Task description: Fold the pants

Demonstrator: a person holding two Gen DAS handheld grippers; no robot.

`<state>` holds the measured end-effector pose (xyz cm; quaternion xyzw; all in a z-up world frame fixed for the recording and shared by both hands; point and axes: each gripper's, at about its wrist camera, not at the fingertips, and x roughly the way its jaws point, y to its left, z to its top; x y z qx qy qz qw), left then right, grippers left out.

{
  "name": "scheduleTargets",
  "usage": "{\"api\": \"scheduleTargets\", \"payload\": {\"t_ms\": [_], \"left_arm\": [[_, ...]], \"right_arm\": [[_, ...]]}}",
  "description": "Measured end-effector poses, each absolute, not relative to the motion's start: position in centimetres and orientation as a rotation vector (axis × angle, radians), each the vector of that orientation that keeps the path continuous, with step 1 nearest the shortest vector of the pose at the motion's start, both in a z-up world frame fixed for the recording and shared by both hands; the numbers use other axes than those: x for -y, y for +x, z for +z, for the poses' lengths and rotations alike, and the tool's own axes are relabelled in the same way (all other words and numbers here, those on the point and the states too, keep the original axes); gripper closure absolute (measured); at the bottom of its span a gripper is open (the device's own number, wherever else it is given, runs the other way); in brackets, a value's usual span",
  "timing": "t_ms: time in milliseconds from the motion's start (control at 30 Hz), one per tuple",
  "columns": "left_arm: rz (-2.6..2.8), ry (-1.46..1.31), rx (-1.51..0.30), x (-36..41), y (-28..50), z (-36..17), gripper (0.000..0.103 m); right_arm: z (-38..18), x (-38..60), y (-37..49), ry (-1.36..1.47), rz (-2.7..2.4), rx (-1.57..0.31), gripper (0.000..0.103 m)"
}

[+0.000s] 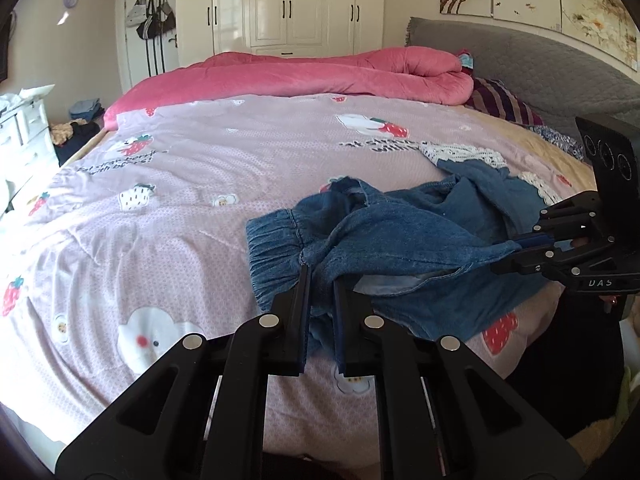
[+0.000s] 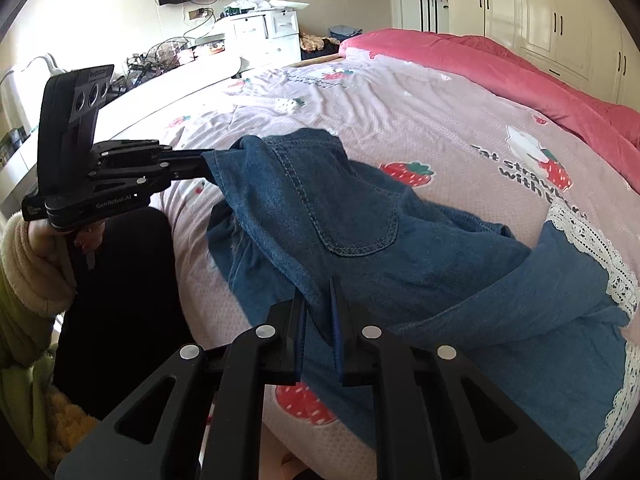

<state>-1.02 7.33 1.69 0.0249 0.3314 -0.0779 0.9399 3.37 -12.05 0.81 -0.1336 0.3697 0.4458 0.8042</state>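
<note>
Blue denim pants (image 1: 400,236) with white lace hems (image 1: 468,154) lie crumpled on the near right part of the bed. My left gripper (image 1: 322,276) is shut on the pants at the elastic waistband (image 1: 272,248) and lifts the cloth slightly. My right gripper (image 2: 318,292) is shut on the pants' edge near a back pocket (image 2: 352,216). In the left wrist view the right gripper (image 1: 520,242) enters from the right, pinching denim. In the right wrist view the left gripper (image 2: 202,166) enters from the left, pinching the pants (image 2: 440,264).
The bed has a pink strawberry-print cover (image 1: 200,208) and a rolled pink duvet (image 1: 320,76) at the far side. A grey headboard (image 1: 540,68) stands on the right, wardrobes (image 1: 288,4) behind. A white dresser (image 2: 264,32) and a cluttered desk stand past the bed's foot.
</note>
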Motion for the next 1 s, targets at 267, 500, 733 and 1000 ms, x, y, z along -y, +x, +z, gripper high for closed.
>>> {"api": "scheduleTargets", "payload": {"t_ms": [267, 500, 733, 1000], "left_arm": [[-0.151, 0.073, -0.722, -7.2, -2.3, 0.4, 0.099], [-0.138, 0.074, -0.770, -7.3, -2.7, -0.8, 0.095], [-0.088, 0.058, -0.762, -8.3, -4.5, 0.7, 0.086], [-0.192, 0.025, -0.661, -5.3, -3.6, 5.1, 0.068]], "right_arm": [[-1.5, 12.0, 1.9, -0.255, 0.957, -0.826, 0.093], [-3.5, 11.8, 1.9, -0.226, 0.935, -0.852, 0.090], [-4.1, 12.6, 2.0, -0.153, 0.947, -0.853, 0.089], [-4.4, 12.9, 1.5, -0.110, 0.965, -0.837, 0.078]]}}
